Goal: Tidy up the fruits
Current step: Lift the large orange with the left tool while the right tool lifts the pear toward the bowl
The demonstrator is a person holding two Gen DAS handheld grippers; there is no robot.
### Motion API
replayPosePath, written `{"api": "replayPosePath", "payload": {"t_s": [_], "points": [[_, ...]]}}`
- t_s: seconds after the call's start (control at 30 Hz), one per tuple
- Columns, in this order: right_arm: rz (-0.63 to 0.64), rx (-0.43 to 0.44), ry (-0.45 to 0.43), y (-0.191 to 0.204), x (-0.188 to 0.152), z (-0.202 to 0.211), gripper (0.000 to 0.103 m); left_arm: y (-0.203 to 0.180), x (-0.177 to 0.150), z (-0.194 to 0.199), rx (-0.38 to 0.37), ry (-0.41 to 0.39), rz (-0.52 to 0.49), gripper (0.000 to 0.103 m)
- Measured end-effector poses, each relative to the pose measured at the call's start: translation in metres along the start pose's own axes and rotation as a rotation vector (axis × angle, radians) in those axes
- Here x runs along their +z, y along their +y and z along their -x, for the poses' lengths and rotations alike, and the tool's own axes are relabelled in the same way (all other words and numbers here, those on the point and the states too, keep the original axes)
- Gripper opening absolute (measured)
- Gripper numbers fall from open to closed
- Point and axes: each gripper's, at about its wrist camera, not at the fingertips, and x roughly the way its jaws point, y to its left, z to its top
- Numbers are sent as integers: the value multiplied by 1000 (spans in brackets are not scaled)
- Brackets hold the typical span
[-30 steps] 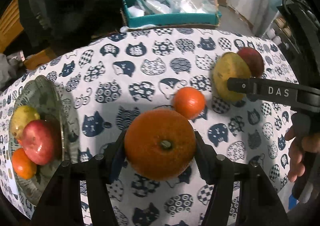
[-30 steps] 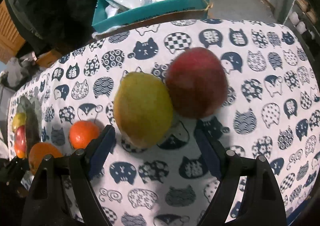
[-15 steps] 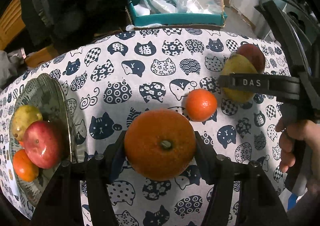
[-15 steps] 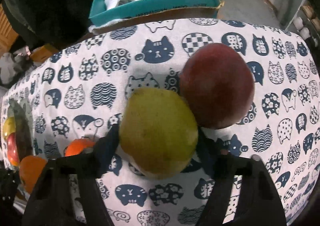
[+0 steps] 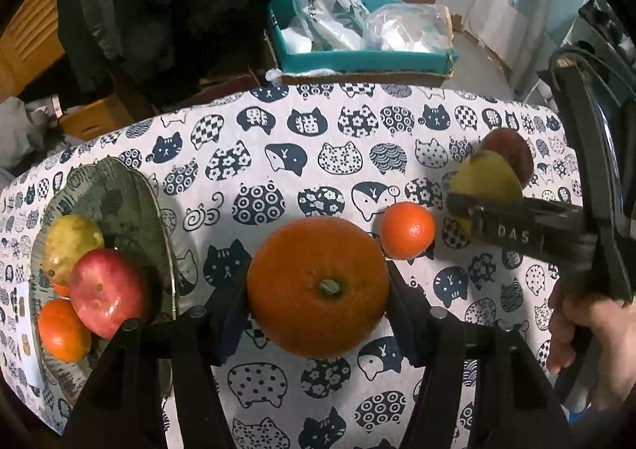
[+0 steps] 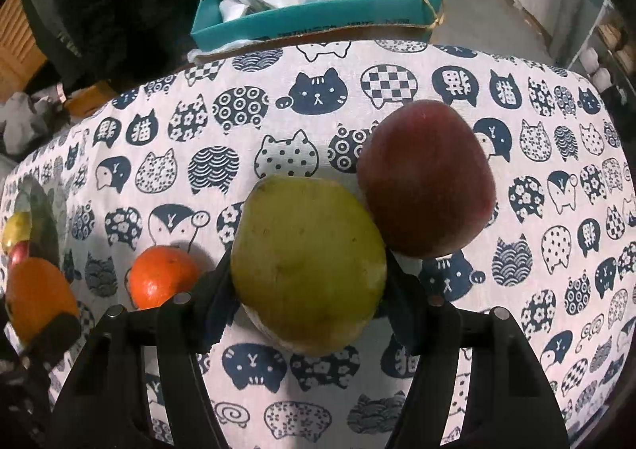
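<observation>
My left gripper (image 5: 318,300) is shut on a big orange (image 5: 318,284), held over the cat-print tablecloth. A grey-green plate (image 5: 115,194) at the left holds a yellow-green pear (image 5: 69,240), a red apple (image 5: 107,296) and a small orange (image 5: 61,331). My right gripper (image 6: 308,290) is shut on a yellow-green pear (image 6: 308,262), which touches a dark red apple (image 6: 427,179) behind it. A small mandarin (image 6: 161,276) lies on the cloth between the two grippers; the left wrist view has the mandarin (image 5: 407,230) just right of the big orange.
A teal box (image 5: 357,59) with plastic bags stands beyond the table's far edge. Dark clothing (image 5: 167,4) hangs at the back left. A person's hand (image 5: 588,333) holds the right gripper's handle at the right. Bare cloth lies between plate and fruits.
The right gripper's jaws have come together around the yellow-green pear, which now stands closer and larger in its view. The left gripper still holds the big orange in place.
</observation>
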Motion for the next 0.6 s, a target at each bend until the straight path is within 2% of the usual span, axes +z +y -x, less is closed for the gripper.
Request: {"api": "replayPosePath", "payload": {"t_s": [0.6], "points": [[66, -3, -178, 10, -17, 82, 67, 1, 4, 52, 8, -105, 7, 64]]}}
